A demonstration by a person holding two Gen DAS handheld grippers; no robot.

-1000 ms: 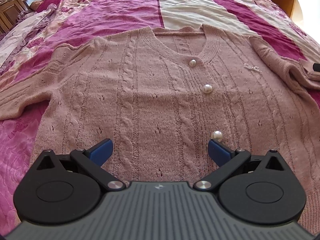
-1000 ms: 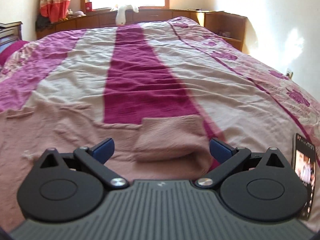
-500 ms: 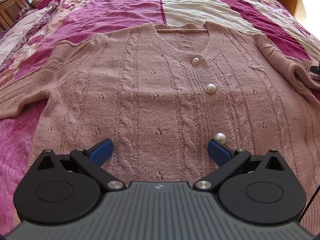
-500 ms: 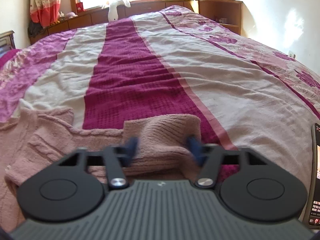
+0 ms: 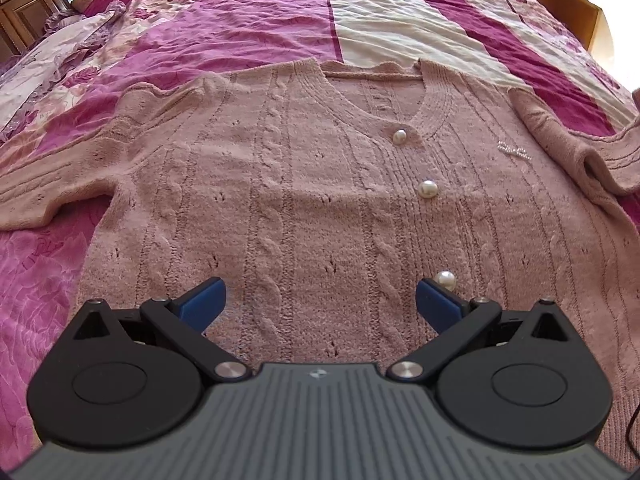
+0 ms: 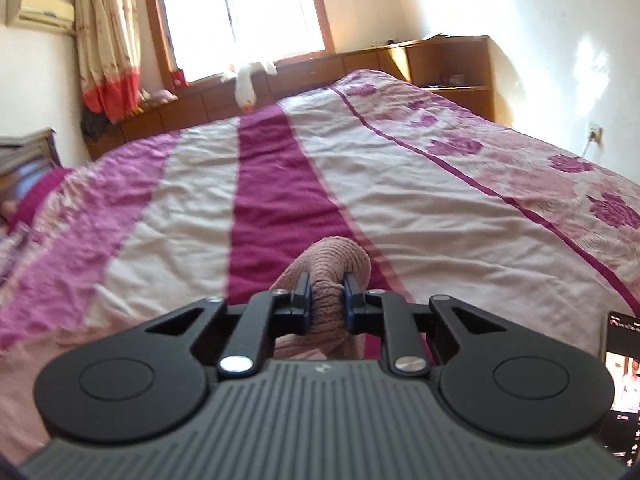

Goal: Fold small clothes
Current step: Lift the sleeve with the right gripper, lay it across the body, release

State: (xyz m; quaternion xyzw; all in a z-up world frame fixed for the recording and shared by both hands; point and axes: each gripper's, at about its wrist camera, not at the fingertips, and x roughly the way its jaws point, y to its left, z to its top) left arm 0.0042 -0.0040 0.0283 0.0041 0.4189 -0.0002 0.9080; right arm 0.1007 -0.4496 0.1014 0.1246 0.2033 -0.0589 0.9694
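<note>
Hovering over a pink cardigan spread flat on the striped bedspread, left gripper held wide apart, sleeve raised at 3 o'clock, cardigan sleeve cuff clamped by right gripper, phone seen at 4 o'clock.

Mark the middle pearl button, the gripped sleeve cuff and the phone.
middle pearl button (image 5: pixel 427 189), left wrist view, centre of the pearl.
sleeve cuff (image 6: pixel 338 256), right wrist view, bunched knit above the shut right gripper (image 6: pixel 327 295).
phone (image 6: pixel 622 376), right wrist view, lit screen.

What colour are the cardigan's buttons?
Pearly white, on the dusty-pink cardigan; the buttons show best in the left wrist view.
</note>
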